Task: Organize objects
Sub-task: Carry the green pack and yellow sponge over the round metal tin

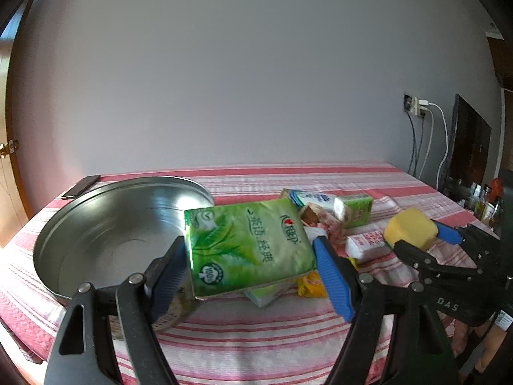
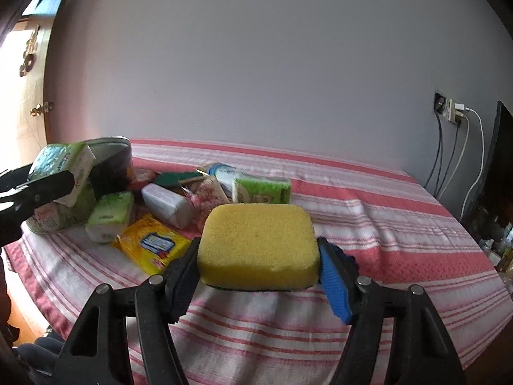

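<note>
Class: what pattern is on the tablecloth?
Red and white stripes on the tablecloth, clearest in the right wrist view.

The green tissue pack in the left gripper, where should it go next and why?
Probably carry it left and release it over the metal basin. The left gripper already holds the green tissue pack lifted beside the basin's rim, and the basin looks bare, while the right gripper holds the yellow sponge.

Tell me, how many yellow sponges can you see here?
1: the yellow sponge is clamped in the right gripper, above the striped tablecloth. Others may hide in the pile; a green pad edge shows there.
</note>
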`<state>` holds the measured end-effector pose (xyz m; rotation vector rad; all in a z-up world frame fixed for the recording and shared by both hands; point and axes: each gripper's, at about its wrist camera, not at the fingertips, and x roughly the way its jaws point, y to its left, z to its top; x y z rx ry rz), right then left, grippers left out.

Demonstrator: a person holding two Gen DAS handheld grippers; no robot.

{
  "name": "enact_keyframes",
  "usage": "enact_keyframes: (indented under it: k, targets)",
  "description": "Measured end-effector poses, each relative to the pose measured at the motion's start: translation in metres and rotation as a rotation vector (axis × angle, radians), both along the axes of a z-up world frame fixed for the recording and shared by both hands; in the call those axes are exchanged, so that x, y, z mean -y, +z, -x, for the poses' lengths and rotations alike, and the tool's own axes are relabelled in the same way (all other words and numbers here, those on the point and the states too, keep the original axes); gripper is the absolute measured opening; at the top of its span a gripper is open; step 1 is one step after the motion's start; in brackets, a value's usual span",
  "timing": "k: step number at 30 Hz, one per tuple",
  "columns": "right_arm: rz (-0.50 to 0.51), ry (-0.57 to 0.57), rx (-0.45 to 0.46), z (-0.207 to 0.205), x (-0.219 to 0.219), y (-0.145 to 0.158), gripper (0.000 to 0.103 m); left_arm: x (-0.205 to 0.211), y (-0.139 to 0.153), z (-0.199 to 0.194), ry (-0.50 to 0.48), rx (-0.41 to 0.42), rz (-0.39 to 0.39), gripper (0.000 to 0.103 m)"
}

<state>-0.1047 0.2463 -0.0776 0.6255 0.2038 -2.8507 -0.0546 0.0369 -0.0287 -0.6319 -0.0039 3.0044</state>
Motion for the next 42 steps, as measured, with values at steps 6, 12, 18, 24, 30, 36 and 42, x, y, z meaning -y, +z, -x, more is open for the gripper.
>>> enact_keyframes:
  k: [6,12,18,24,30,36,42]
  targets:
    - [0.008,0.046,-0.016,0.000,0.015,0.010,0.070,0.013,0.003,0.000,0.025,0.003,-0.009,0.079]
    - [0.005,0.093,-0.017,0.002,0.032,0.015,0.070,0.026,0.005,0.001,0.052,0.005,-0.016,0.079]
    - [0.003,0.140,-0.023,0.004,0.049,0.023,0.070,0.042,0.006,0.001,0.088,0.006,-0.022,0.079]
    - [0.007,0.188,-0.035,0.007,0.067,0.033,0.070,0.065,0.008,0.002,0.135,0.010,-0.032,0.079]
    - [0.012,0.250,-0.049,0.009,0.089,0.045,0.070,0.091,0.007,0.007,0.187,0.023,-0.040,0.079]
    - [0.005,0.297,-0.049,0.018,0.113,0.053,0.070,0.110,0.007,0.011,0.228,0.034,-0.040,0.079]
    - [-0.001,0.334,-0.030,0.033,0.138,0.055,0.070,0.127,0.006,0.012,0.255,0.041,-0.040,0.079]
